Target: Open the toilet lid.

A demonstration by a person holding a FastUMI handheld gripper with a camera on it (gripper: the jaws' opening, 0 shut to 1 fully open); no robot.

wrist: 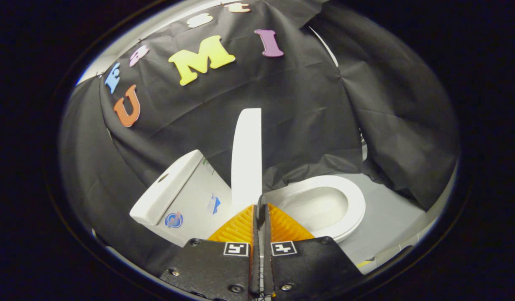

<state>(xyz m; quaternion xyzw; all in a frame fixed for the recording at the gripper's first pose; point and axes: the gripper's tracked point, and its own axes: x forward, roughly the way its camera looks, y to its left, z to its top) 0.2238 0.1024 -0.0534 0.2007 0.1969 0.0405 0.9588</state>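
The white toilet appears tilted in the gripper view. Its lid point(246, 159) stands raised and is seen edge-on, rising between the tank point(194, 200) and the bowl. The seat ring point(357, 205) lies down around the open bowl point(320, 207), to the right of the lid. My gripper point(260, 205) is shut, its two fingers pressed together with nothing between them. The fingertips sit right at the foot of the raised lid, whose lower end is partly hidden behind the left finger. I cannot tell whether they touch it.
The tank's flat cover point(167, 188) with a round flush button lies to the left of the lid. Black cloth hangs close behind the toilet. Pale grey floor point(391, 217) stretches to the right of the bowl.
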